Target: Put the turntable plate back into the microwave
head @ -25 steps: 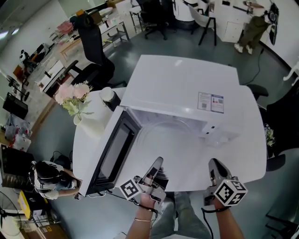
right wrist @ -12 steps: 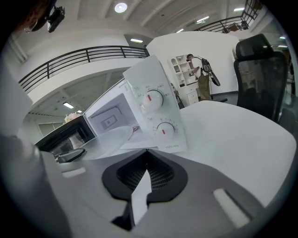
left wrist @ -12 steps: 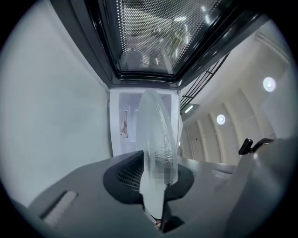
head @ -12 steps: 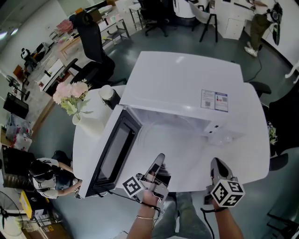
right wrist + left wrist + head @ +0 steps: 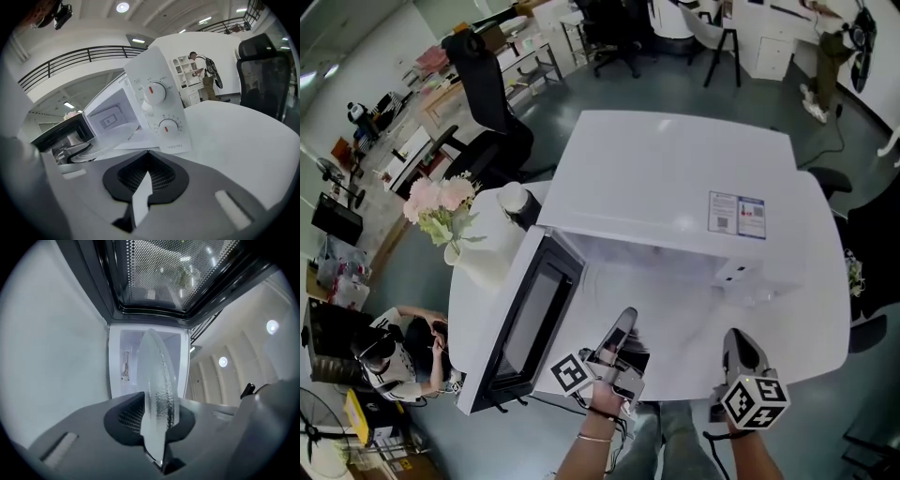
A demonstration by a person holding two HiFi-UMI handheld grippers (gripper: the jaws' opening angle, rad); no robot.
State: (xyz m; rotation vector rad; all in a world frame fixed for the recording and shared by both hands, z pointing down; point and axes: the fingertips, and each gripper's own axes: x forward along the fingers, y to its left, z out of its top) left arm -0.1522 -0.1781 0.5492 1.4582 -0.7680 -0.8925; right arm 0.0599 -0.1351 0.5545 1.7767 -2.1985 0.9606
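Note:
The white microwave (image 5: 675,187) stands on a round white table (image 5: 478,281) with its door (image 5: 530,319) swung open to the left. My left gripper (image 5: 624,321) is shut on the rim of the clear glass turntable plate (image 5: 158,376), which appears edge-on between the jaws and points at the open cavity (image 5: 129,357). The right gripper view shows the plate (image 5: 110,138) level in front of the opening. My right gripper (image 5: 735,337) hovers at the table's near edge, below the control panel (image 5: 159,110). Its jaws are shut with nothing between them.
A vase of pink flowers (image 5: 441,208) and a dark-topped cup (image 5: 516,199) stand on the table left of the microwave. The open door (image 5: 178,273) hangs close beside my left gripper. Office chairs (image 5: 487,94) and a seated person (image 5: 403,342) are around the table.
My left gripper has edged forward towards the microwave opening with the plate in it. My right gripper has stayed about where it was.

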